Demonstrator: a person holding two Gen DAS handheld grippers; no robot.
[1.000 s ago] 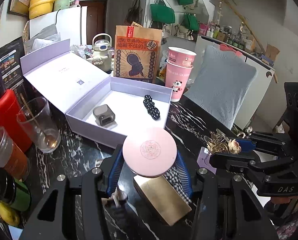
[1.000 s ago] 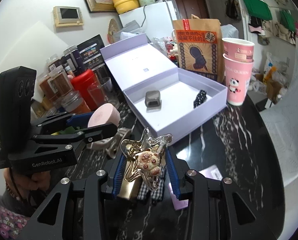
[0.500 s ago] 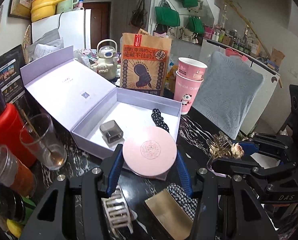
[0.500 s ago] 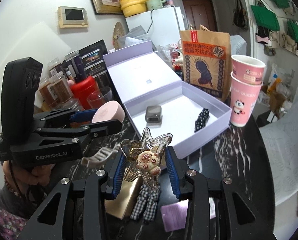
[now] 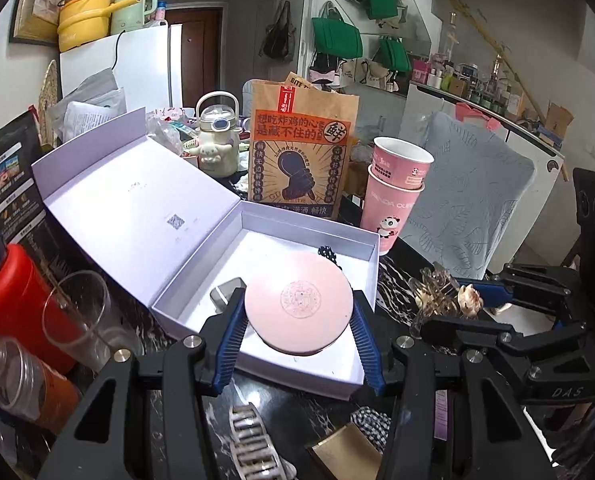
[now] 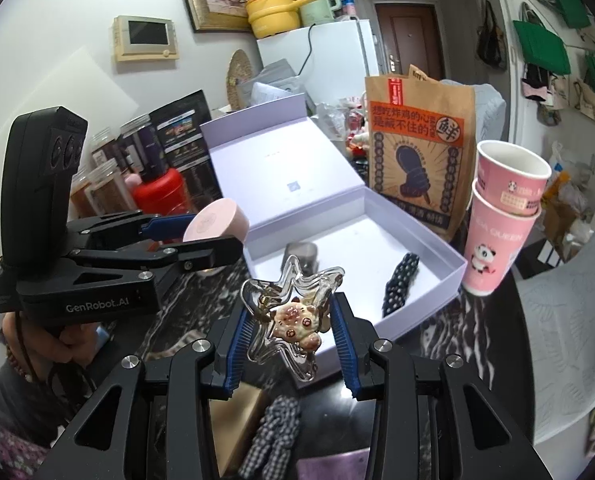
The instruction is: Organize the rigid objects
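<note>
The room has soft, even indoor light, a little dim. The lilac box is the brightest surface, and the dark marble bench shows weak reflections. Both views bend strongly at the black corners. Edges look slightly soft; the centre is sharp.

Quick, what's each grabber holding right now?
Left gripper: closed on the round pink case.
Right gripper: closed on the clear star-shaped hair clip.

Black tongs, blue ribbed pads (possibly rubber), silver screws
</note>
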